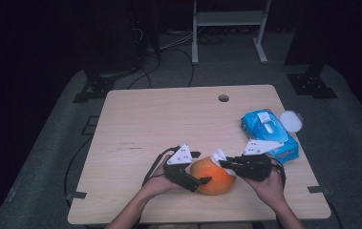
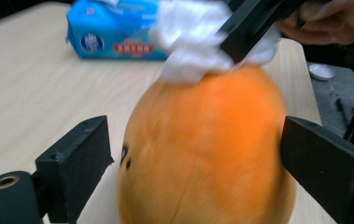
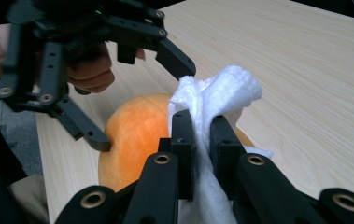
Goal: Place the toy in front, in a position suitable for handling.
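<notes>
Two black hand-held grippers, left gripper (image 1: 206,180) and right gripper (image 1: 222,163), each topped by a grey three-cornered plate, brass-ringed screw holes at jaw bases, black cables trailing toward six o'clock, bare forearms

The light wooden tabletop (image 1: 145,124) carries an orange fruit (image 1: 212,175) near its front edge and a blue wipes pack (image 1: 269,134) at right.

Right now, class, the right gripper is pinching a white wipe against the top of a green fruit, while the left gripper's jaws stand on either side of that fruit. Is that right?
Not quite: the fruit is orange, not green, as the left gripper view shows. The rest holds: the right gripper pinches the white wipe against the fruit's top, and the left gripper has its jaws on either side of it.
</notes>
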A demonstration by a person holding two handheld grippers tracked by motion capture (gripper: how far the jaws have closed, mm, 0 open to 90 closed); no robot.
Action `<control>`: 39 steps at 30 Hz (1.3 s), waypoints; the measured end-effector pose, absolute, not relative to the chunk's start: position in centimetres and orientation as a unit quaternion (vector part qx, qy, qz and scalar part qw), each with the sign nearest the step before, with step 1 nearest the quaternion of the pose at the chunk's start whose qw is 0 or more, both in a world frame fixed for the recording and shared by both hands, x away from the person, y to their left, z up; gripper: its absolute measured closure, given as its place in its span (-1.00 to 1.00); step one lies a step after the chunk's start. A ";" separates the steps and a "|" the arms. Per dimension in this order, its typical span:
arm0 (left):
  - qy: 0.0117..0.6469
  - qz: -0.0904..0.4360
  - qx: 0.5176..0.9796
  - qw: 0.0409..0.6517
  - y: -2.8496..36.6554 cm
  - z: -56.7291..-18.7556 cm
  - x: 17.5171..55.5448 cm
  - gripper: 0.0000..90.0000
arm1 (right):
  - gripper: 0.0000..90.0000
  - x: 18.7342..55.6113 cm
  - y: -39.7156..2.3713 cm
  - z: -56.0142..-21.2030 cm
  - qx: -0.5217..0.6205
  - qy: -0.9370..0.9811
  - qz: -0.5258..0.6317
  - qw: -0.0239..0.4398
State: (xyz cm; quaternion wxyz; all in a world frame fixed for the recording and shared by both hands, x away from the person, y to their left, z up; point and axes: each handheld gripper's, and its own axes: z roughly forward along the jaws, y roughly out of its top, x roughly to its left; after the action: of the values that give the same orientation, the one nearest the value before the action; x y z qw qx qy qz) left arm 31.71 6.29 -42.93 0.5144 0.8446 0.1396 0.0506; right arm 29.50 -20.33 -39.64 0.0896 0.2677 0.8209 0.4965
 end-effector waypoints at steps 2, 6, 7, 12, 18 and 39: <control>0.141 0.031 0.848 0.511 6.3 -43.4 31.9 -0.81 | 0.82 29.5 -20.4 -39.7 0.267 0.822 0.496 0.089; 0.137 0.014 0.849 0.510 6.3 -44.0 32.1 -0.82 | 0.82 29.8 -21.1 -39.8 0.275 0.821 0.493 0.087; 0.137 0.014 0.849 0.510 6.3 -44.0 32.1 -0.82 | 0.82 29.8 -21.1 -39.8 0.275 0.821 0.493 0.087; 0.132 0.025 0.854 0.502 6.0 -44.1 31.7 -0.62 | 0.81 30.3 -21.7 -40.2 0.294 0.812 0.497 0.082; 0.136 0.046 0.856 0.497 5.8 -43.8 31.4 -0.45 | 0.81 30.3 -21.9 -40.3 0.299 0.809 0.499 0.084; 0.135 0.054 0.856 0.496 5.7 -43.8 31.2 -0.48 | 0.81 30.4 -22.3 -40.0 0.307 0.807 0.496 0.093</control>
State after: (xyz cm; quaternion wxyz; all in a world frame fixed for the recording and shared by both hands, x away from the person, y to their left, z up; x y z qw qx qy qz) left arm 31.18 5.72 -43.76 0.4964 0.8559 0.1349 0.0540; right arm 30.36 -22.34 -40.00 0.0930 0.3068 0.8068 0.4962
